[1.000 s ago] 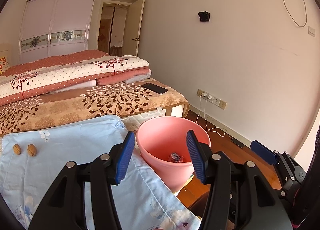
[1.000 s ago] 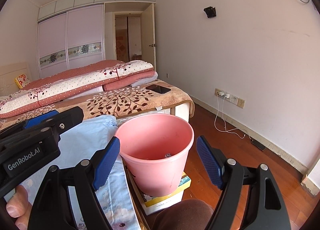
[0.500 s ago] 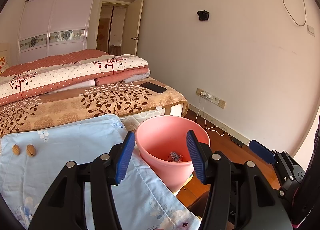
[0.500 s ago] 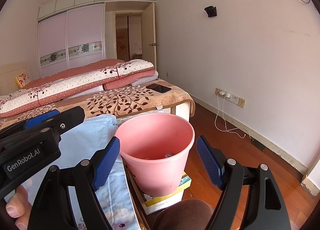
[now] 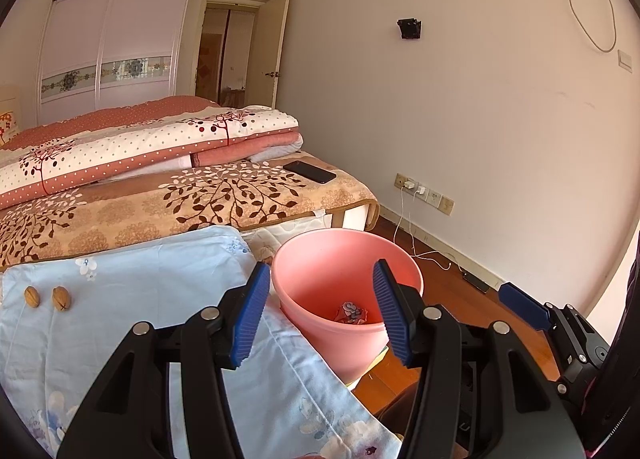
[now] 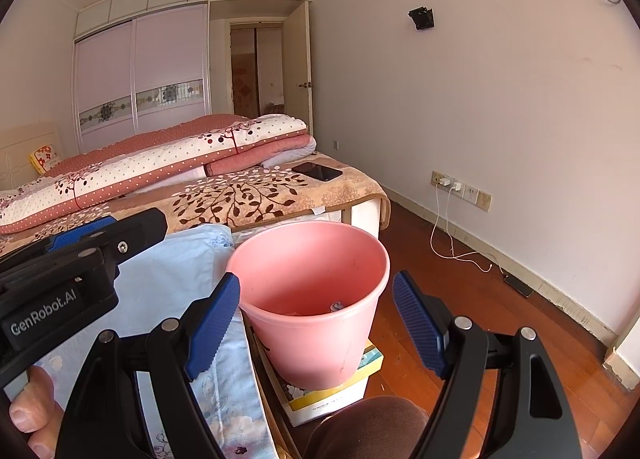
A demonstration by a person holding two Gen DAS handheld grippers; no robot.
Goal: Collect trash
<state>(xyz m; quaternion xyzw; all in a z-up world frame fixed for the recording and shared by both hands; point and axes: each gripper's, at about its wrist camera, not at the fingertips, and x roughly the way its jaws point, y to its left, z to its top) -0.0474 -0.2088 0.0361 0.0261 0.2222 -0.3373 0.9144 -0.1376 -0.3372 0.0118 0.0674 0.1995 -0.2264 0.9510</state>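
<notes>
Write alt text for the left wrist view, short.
An open, empty hand-held gripper points toward a pink bucket with a crumpled wrapper at its bottom. Two nuts lie on a pale blue sheet to the left. Behind are a bed with a phone on it and a white wall.

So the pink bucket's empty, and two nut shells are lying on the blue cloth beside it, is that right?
Not quite. The pink bucket is not empty: the left wrist view shows a crumpled wrapper lying at its bottom. The rest holds: two nut shells lie on the blue cloth beside it.
</notes>
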